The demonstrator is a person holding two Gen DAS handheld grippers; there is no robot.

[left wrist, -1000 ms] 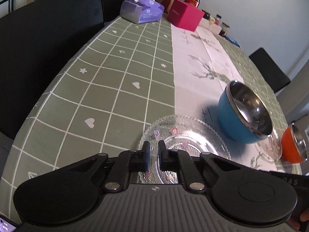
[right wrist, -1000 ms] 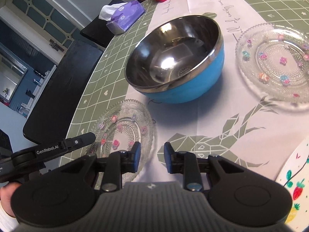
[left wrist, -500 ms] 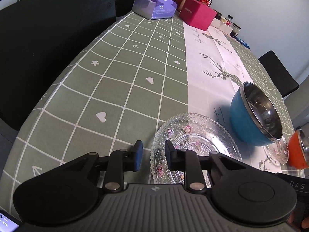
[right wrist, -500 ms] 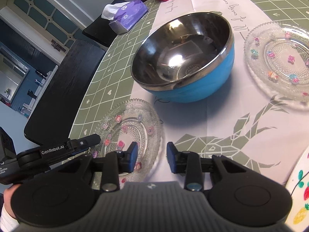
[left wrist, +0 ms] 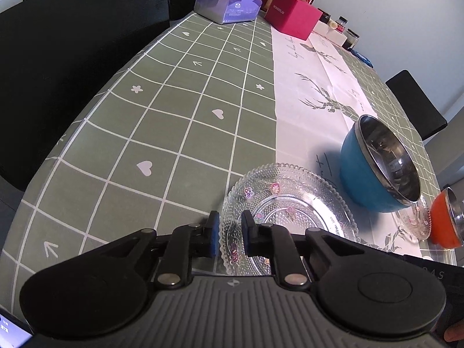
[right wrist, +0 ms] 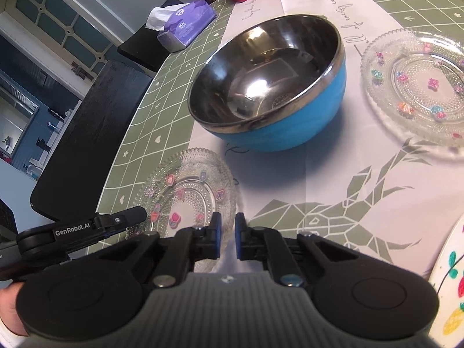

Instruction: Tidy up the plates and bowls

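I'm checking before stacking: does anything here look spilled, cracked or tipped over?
Nothing stands out. The blue bowl sits upright and empty. The nearer glass plate and the farther glass plate rest on the tablecloth, and no spill or crack is visible.

A long table (left wrist: 179, 121) carries a sage-green grid tablecloth with white hearts and arrows; a white runner (left wrist: 313, 92) printed with geometric deer runs down its middle. A black bench (left wrist: 63, 58) lines one side. A black chair (left wrist: 417, 104) stands at the opposite side. The wall (left wrist: 400, 14) is plain pale grey-blue. A white-framed door with teal panels (right wrist: 55, 14) shows beyond the bench. Daylight is soft.
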